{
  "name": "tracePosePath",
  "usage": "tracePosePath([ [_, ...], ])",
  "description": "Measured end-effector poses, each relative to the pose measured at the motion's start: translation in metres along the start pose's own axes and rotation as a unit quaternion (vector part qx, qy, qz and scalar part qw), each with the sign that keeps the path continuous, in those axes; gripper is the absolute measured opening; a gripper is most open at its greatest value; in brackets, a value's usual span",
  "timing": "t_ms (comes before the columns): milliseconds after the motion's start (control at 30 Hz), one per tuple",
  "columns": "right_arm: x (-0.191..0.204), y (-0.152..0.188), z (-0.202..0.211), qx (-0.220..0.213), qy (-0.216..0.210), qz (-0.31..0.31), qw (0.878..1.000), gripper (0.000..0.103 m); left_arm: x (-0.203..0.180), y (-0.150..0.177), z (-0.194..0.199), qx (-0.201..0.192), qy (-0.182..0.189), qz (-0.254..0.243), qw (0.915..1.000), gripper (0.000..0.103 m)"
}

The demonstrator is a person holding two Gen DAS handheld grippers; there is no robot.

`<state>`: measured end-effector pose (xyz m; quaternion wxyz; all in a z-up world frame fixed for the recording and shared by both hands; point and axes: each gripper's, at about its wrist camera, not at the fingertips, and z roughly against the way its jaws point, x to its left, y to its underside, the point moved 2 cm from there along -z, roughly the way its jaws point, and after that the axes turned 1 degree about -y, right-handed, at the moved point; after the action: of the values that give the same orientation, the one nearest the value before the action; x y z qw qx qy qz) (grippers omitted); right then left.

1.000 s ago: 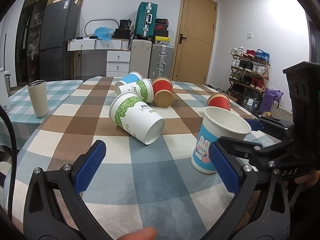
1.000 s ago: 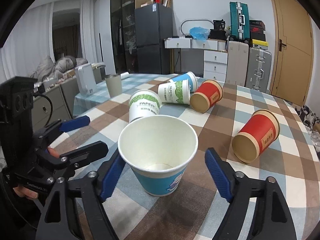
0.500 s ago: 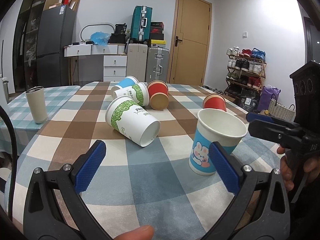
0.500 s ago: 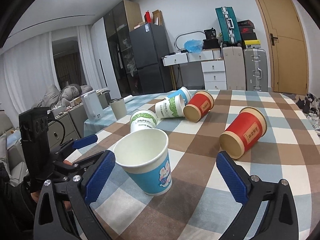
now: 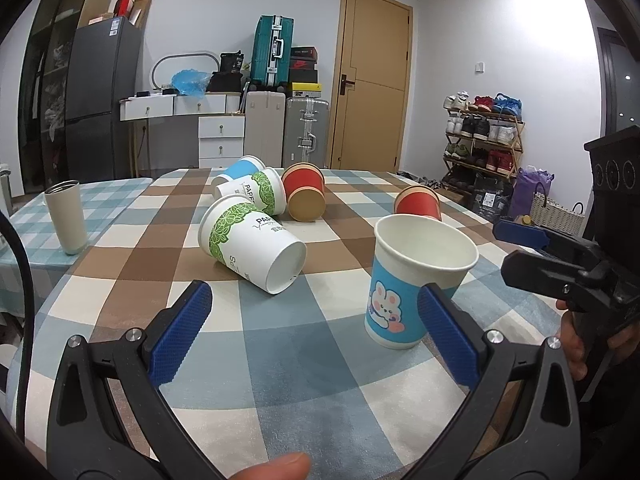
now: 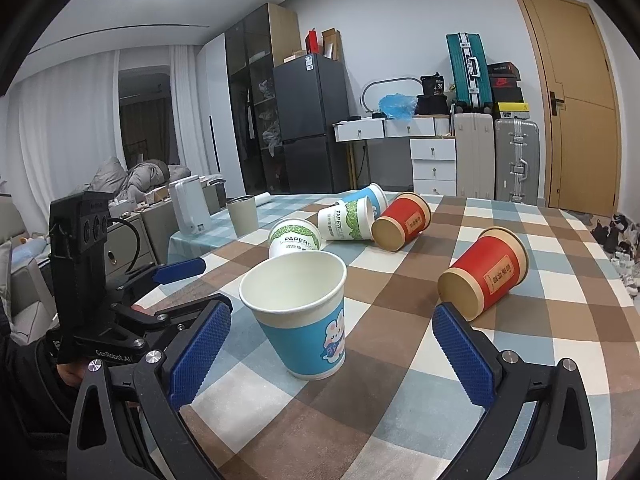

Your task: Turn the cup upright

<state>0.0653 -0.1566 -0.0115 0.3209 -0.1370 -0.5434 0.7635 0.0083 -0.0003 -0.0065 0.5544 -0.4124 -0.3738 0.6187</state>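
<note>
Blue cup (image 6: 304, 316) stands upright on table (image 6: 400, 420), free. Right gripper (image 6: 326, 354) and left gripper (image 5: 316, 340) both gape wide, empty. Next: approach red cup (image 6: 486, 272) side-on, squeeze gently.

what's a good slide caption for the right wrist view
Open right gripper behind an upright bunny cup; five cups lie tipped.

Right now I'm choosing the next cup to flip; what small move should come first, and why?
Probably ease the open right tongs toward the nearer red cup. It lies on its side, apart from the others, while the bunny cup already stands upright.
</note>
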Motion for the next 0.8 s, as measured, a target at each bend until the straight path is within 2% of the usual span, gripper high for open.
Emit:
tracePosePath([
  [800, 0.0011, 0.002, 0.0, 0.003, 0.0, 0.004, 1.0, 0.103, -0.0005, 0.0007, -0.0003, 0.0, -0.001, -0.002, 1.0, 0.103],
])
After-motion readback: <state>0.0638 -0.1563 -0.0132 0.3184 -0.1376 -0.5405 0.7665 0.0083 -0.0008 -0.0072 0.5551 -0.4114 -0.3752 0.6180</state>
